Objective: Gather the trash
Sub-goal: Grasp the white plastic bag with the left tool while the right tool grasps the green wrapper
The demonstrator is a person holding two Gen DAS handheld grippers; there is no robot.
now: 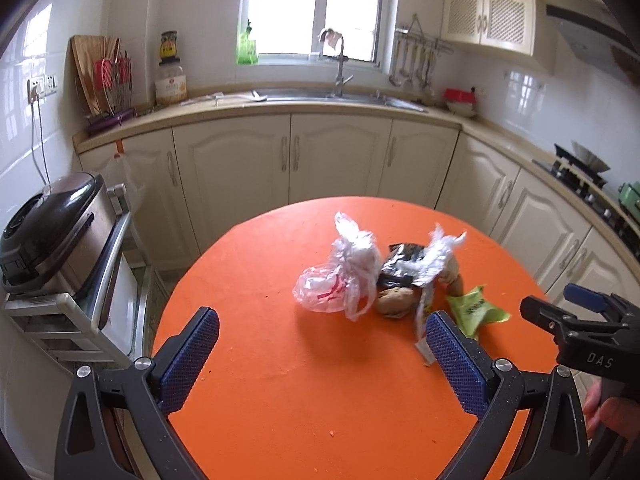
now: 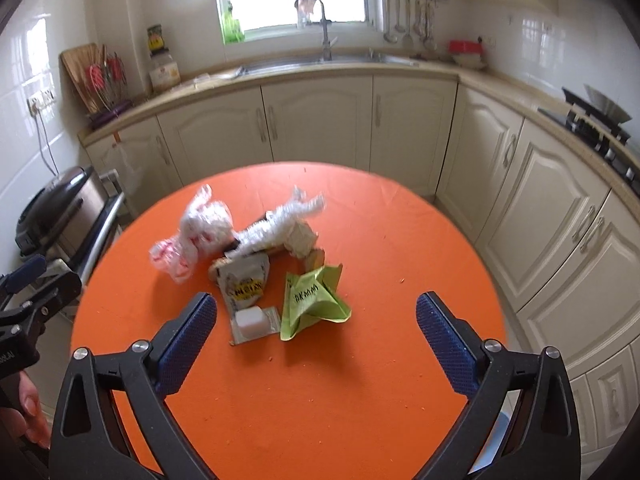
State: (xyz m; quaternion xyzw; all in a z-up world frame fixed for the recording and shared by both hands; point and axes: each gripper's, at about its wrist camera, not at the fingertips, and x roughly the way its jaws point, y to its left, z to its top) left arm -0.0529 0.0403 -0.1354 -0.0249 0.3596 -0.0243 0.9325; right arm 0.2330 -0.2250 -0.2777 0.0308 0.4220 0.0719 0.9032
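A pile of trash lies on the round orange table (image 1: pixel 280 380) (image 2: pixel 380 260). It holds a clear plastic bag with red print (image 1: pixel 324 290) (image 2: pixel 176 254), a crumpled white bag (image 1: pixel 356 254) (image 2: pixel 208 222), a black wrapper (image 1: pixel 400 266), a green wrapper (image 1: pixel 476 310) (image 2: pixel 310 300), and a grey snack pouch (image 2: pixel 244 284) with a white block (image 2: pixel 250 320) at its end. My left gripper (image 1: pixel 322 352) is open and empty, short of the pile. My right gripper (image 2: pixel 316 340) is open and empty, just before the green wrapper; it also shows in the left wrist view (image 1: pixel 568 312).
Cream cabinets (image 1: pixel 336 156) and a counter with a sink (image 1: pixel 340 98) run behind the table. A rice cooker (image 1: pixel 48 232) stands on a rack at the left. A gas stove (image 2: pixel 600 124) is at the right. Small crumbs dot the table.
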